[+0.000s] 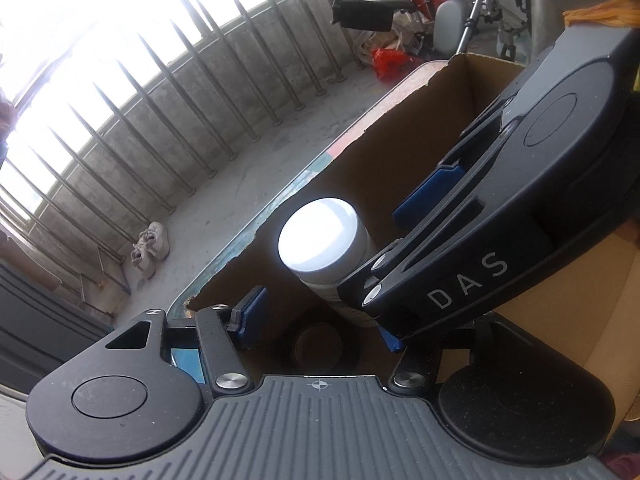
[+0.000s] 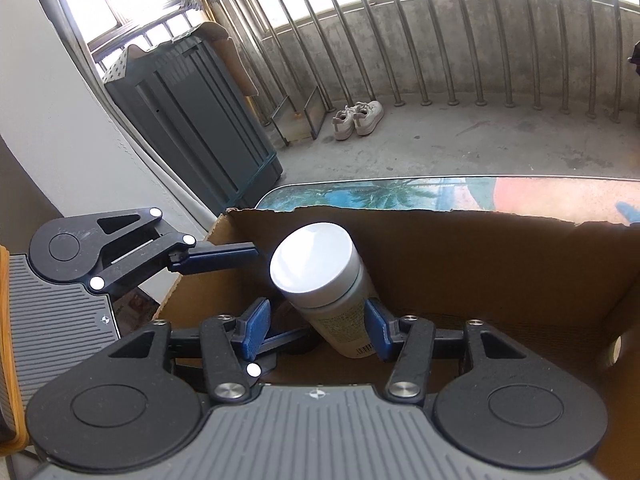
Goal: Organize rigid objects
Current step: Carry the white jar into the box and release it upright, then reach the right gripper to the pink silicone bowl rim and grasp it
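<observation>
A white bottle with a white cap (image 2: 316, 266) stands tilted inside a brown cardboard box (image 2: 480, 256). My right gripper (image 2: 316, 326) is open around the bottle's body; its right pad touches the label and the left pad stands apart. My left gripper (image 1: 316, 326) is open too, with the same bottle (image 1: 320, 236) between its fingers and the right gripper's body (image 1: 500, 216) crossing in front. In the right wrist view the left gripper's blue finger (image 2: 218, 258) reaches over the box's left wall. A dark round object (image 1: 318, 344) lies on the box floor.
The box sits on a table with a palm-tree print (image 2: 380, 194). Beyond it are a concrete floor, a metal railing (image 2: 460, 40), white shoes (image 2: 358, 118), a dark cabinet (image 2: 192, 120) and a wheelchair (image 1: 460, 12).
</observation>
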### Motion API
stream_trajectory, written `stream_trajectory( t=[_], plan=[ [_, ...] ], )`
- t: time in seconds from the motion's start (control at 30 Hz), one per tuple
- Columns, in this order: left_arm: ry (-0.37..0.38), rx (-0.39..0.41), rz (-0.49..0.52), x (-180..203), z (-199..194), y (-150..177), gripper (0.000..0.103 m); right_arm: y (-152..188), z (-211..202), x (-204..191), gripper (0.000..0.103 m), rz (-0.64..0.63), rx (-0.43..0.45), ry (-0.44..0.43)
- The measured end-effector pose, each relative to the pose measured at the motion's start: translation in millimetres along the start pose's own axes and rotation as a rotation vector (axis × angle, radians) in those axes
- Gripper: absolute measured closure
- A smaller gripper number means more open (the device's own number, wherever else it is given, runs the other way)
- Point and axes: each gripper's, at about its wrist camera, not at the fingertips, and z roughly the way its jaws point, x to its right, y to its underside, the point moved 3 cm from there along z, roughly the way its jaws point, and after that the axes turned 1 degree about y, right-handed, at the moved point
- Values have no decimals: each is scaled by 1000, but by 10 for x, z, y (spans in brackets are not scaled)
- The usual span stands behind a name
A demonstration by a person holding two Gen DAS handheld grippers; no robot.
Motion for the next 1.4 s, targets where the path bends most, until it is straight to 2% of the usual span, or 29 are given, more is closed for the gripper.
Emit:
stream_trajectory(
  t=[0.17, 0.23, 0.3, 0.37, 0.43, 0.5, 0.63, 0.8, 0.87, 0.9, 0.93, 1.07, 1.27, 1.4],
  plan=[
    [-28, 3, -31, 27, -413, 119, 38, 106, -177, -46, 38, -17, -11, 30],
    [6, 12, -104, 18, -641, 205, 36, 154, -359, -99, 38, -43, 1, 59],
    [28, 55, -154, 55, -906, 331, 36, 220, -589, -155, 38, -76, 33, 69],
    [46, 99, -205, 142, -1175, 497, 36, 289, -816, -195, 38, -91, 62, 60],
    [97, 128, -246, 267, -1382, 690, 36, 412, -1084, -250, 38, -99, 87, 44],
    [120, 133, -288, 416, -1466, 877, 36, 568, -1326, -320, 38, -116, 104, 24],
    [195, 110, -384, 733, -1387, 1256, 36, 1017, -1787, -463, 39, -153, 166, -4],
    [195, 87, -473, 972, -1199, 1575, 37, 1541, -2034, -490, 44, -64, 214, -10],
    [191, 78, -490, 1026, -1159, 1641, 39, 1713, -2043, -490, 45, -54, 212, -15],
    [190, 63, -481, 1049, -1124, 1678, 46, 1798, -2021, -491, 45, -46, 199, -20],
    [191, 44, -474, 1074, -1076, 1688, 50, 1859, -1988, -490, 46, -33, 185, -22],
    [176, 56, -482, 1111, -1016, 1700, 50, 2098, -1810, -490, 47, -10, 127, -25],
    [194, 74, -501, 1087, -1005, 1728, 51, 2282, -1732, -424, 48, 27, 112, -21],
    [202, 84, -479, 1126, -1039, 1749, 65, 2353, -1661, -414, 48, 41, 80, -17]
  ],
)
